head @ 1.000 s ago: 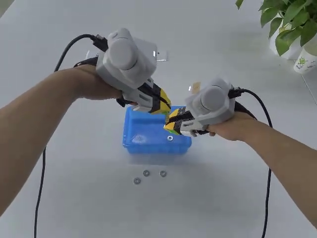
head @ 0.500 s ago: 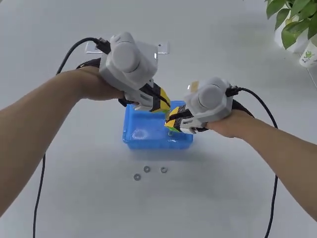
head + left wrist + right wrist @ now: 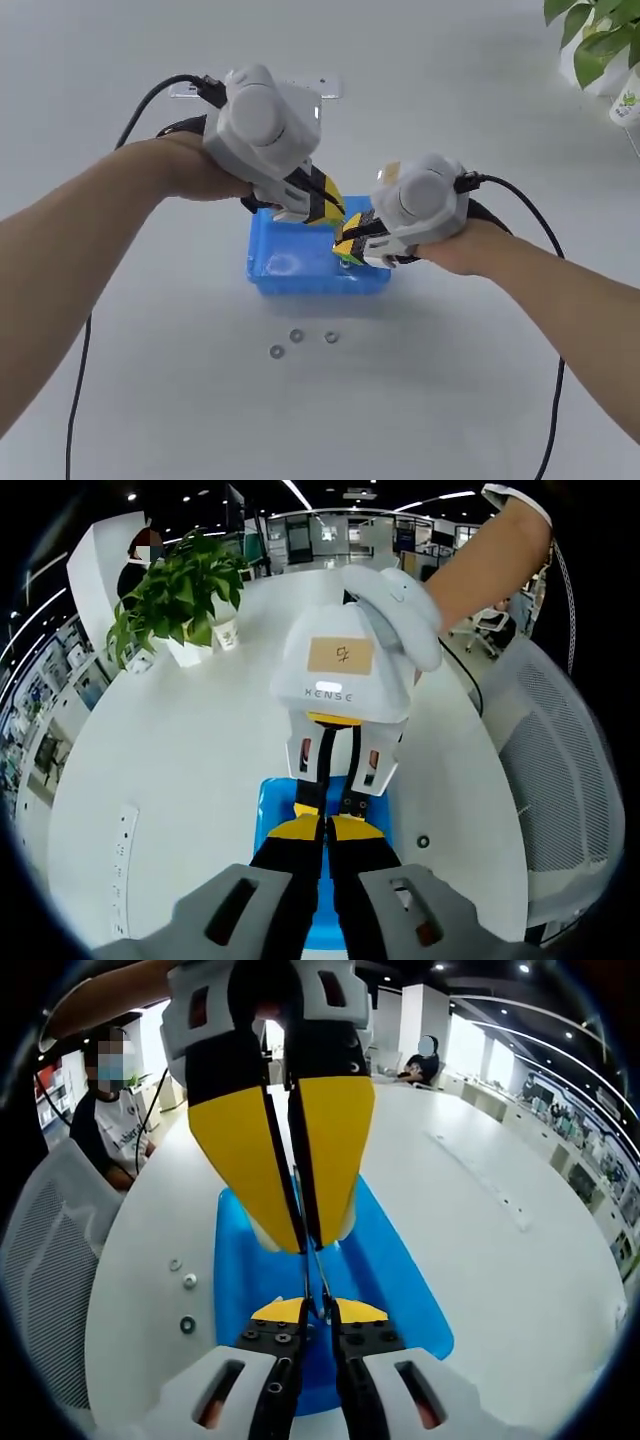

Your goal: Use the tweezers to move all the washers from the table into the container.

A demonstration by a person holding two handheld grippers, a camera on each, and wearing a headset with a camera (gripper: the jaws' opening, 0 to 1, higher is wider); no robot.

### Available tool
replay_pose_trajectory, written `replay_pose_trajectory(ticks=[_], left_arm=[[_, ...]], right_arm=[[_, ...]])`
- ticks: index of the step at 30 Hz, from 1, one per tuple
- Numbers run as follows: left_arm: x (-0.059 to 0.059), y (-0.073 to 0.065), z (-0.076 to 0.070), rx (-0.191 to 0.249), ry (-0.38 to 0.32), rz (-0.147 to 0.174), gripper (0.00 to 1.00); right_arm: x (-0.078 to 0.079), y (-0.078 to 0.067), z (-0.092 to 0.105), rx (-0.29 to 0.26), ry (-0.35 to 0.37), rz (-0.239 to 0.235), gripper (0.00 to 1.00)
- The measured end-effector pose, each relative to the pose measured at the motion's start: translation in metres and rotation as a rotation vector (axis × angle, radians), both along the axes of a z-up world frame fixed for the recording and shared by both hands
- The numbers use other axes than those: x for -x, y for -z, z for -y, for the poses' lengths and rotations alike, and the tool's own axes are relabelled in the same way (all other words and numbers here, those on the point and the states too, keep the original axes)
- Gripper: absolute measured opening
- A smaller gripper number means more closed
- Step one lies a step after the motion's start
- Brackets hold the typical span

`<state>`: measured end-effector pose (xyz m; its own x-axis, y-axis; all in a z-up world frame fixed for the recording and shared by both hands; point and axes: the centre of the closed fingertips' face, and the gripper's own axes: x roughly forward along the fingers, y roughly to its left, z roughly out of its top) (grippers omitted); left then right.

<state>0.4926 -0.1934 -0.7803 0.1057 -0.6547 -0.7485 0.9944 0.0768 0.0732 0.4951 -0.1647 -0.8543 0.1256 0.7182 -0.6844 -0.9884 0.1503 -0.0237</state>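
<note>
A blue container (image 3: 285, 268) sits mid-table, and both grippers hover over its right half. My left gripper (image 3: 328, 208) points down-right with its yellow jaws shut on thin metal tweezers (image 3: 298, 1222). The right gripper (image 3: 349, 246) faces it from the right, and its jaws close on the lower end of the tweezers, seen in the right gripper view at the right gripper (image 3: 314, 1310). Three small washers (image 3: 296, 336) lie on the table just in front of the container; they also appear as washers (image 3: 188, 1282) left of the container (image 3: 400, 1290). I cannot make out what lies inside the container beneath the jaws.
A potted plant (image 3: 600, 45) stands at the far right corner. A white power strip (image 3: 300, 90) lies behind the container. Black cables trail from both grippers across the white table (image 3: 150, 400). A person sits on a chair beyond the table edge (image 3: 110, 1120).
The head camera has shifted a little, so the whole scene sits slightly higher. Both grippers stay joined at the tweezers over the container; the washers have not moved.
</note>
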Motion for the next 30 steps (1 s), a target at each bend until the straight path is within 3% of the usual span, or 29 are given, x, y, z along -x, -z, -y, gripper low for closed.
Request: replay_pose_trajectory(ticks=[12, 30], left_arm=[[0.0, -0.001, 0.002, 0.003, 0.005, 0.0, 0.05], [0.011, -0.02, -0.002, 0.012, -0.007, -0.005, 0.05]], right_arm=[[-0.001, -0.002, 0.002, 0.003, 0.0, 0.007, 0.11], [0.009, -0.021, -0.001, -0.022, -0.003, 0.022, 0.11]])
